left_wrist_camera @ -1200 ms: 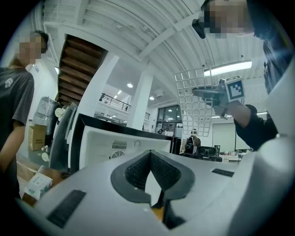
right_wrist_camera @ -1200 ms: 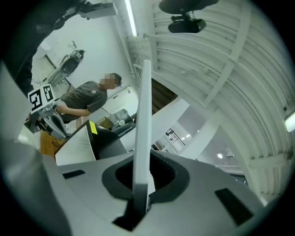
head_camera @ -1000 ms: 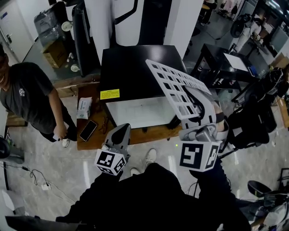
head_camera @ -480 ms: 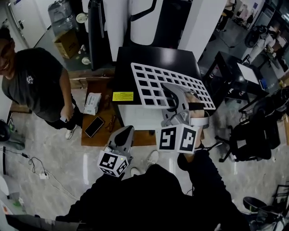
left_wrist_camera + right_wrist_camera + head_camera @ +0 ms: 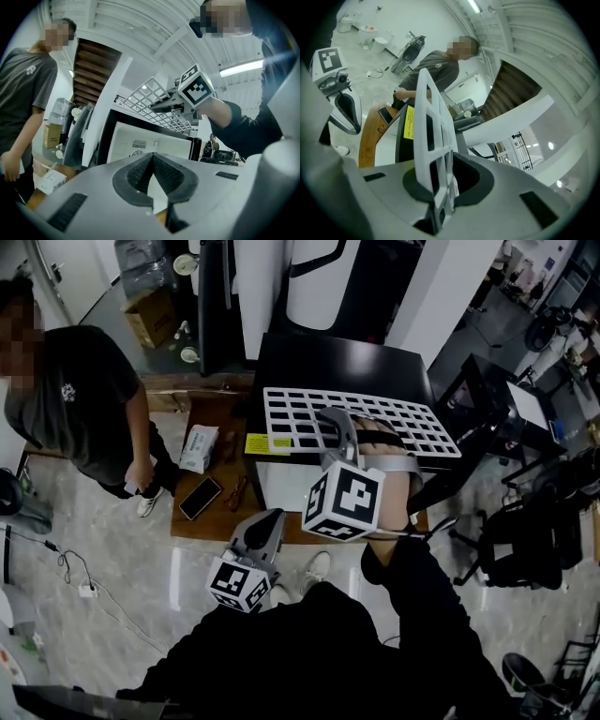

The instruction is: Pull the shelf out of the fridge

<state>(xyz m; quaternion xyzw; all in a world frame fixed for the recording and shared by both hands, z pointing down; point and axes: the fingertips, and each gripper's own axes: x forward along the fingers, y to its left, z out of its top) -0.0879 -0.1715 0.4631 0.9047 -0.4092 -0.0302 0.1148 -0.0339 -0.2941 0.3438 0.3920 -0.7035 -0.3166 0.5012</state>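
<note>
Your right gripper's [image 5: 440, 187] jaws are opening, the white grid shelf [image 5: 424, 428] pinched edge-on between them over the black fridge [image 5: 347, 362]. Left gripper [image 5: 152, 161] jaws are pressed together, empty. The shelf looks out; settle it flat before letting go.

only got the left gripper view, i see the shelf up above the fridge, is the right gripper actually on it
Observer: Yes. The right gripper view shows the shelf edge between the jaws of the right gripper, and those jaws are opening.
Operator: what's under the shelf
Observer: In the head view it lies roughly level over the black top of the fridge.
Operator: anything loose by the fridge
Observer: A phone lies on the board left of the fridge.
</note>
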